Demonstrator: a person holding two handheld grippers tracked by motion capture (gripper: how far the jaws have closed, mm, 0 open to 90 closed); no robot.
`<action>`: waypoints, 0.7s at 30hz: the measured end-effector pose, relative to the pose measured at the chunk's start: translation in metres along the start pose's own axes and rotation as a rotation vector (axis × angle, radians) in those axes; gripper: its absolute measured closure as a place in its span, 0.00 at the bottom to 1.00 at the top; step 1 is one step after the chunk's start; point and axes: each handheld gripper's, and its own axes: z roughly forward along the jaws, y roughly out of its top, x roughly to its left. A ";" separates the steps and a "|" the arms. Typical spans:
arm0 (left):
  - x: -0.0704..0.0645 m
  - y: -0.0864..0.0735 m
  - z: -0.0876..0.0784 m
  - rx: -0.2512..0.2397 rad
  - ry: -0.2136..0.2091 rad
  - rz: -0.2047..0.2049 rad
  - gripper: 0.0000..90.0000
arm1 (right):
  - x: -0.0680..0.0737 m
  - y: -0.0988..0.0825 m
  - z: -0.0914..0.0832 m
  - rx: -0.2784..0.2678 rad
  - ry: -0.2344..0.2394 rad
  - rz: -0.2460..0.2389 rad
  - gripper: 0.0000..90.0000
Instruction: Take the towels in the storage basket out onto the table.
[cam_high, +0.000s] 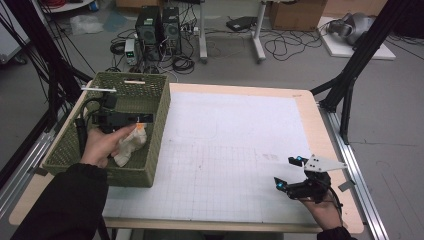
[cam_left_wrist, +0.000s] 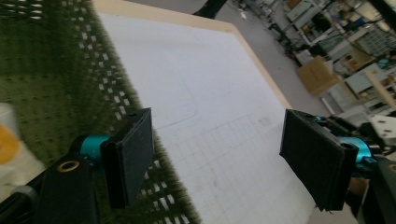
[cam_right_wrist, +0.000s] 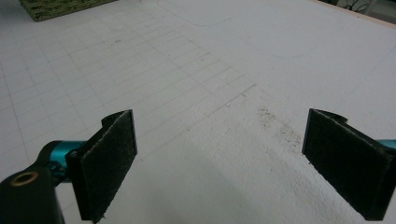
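A green woven basket (cam_high: 155, 131) sits at the left edge of the counter (cam_high: 240, 145), and inside it lies a crumpled cream cloth (cam_high: 129, 145) with an orange patch. The left gripper (cam_high: 142, 118) is held over the basket just above the cloth, its fingers (cam_left_wrist: 130, 154) spread wide with nothing between them, one above the basket's wall and the other out over the white gridded mat. The right gripper (cam_high: 290, 173) hovers near the counter's front right corner, well apart from the basket, its fingers (cam_right_wrist: 109, 161) likewise released and empty over the mat.
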 end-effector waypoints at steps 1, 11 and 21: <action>0.002 0.000 -0.001 0.003 0.012 0.003 0.29 | 0.000 0.000 0.000 -0.004 0.000 -0.005 0.10; 0.026 -0.001 -0.008 0.018 0.177 0.015 0.36 | 0.000 0.000 0.000 -0.004 -0.001 -0.003 0.10; 0.040 -0.002 -0.009 0.071 0.332 0.038 0.52 | 0.000 0.000 0.000 -0.002 0.004 -0.005 0.10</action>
